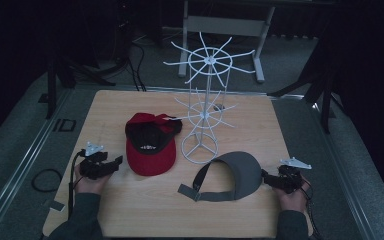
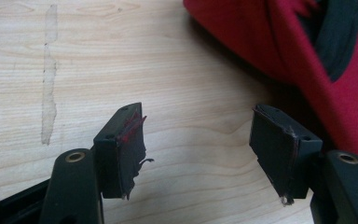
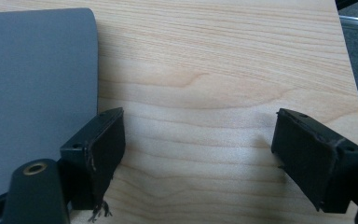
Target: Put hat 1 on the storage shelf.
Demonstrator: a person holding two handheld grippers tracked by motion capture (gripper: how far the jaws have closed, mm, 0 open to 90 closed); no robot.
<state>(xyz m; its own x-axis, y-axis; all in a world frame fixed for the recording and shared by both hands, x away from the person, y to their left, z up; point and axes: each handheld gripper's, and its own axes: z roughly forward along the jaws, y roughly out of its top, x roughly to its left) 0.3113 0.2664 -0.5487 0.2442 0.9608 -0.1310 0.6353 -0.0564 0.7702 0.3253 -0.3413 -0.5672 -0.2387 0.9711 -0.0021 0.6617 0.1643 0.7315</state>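
- Left claw (image 1: 114, 162) sits on the left side of the counter (image 1: 130, 210), held in the person's left hand (image 1: 90, 184), jaws spread wide and gripping nothing.
- Just beyond it lies the red cap (image 1: 150, 145), crown towards the far edge, black lining showing, brim pointing back to the person.
- In the left gripper view the cap (image 2: 307, 51) fills the top right corner; the right-hand jaw is just beside the red cloth, whether it touches I cannot tell, and bare wood (image 2: 168, 93) shows between the pads.
- Both pads are frayed, and the left one carries red smears.
- Right claw (image 1: 266, 178) is at the right side of the counter, in the right hand (image 1: 292, 197), also released, nothing between its jaws.
- It points at the grey visor (image 1: 242, 172), which lies flat near the front, strap looping out to the left with its end on the wood.
- In the right gripper view the visor's brim (image 3: 37, 93) lies at the left, its edge running just behind the left-hand jaw; wood (image 3: 200, 140) shows in the gap.
- A white wire rack (image 1: 205, 107) stands upright behind both hats, its round base between the cap and the visor, arms bare.
- The cap's back edge lies near a lower arm of the rack.
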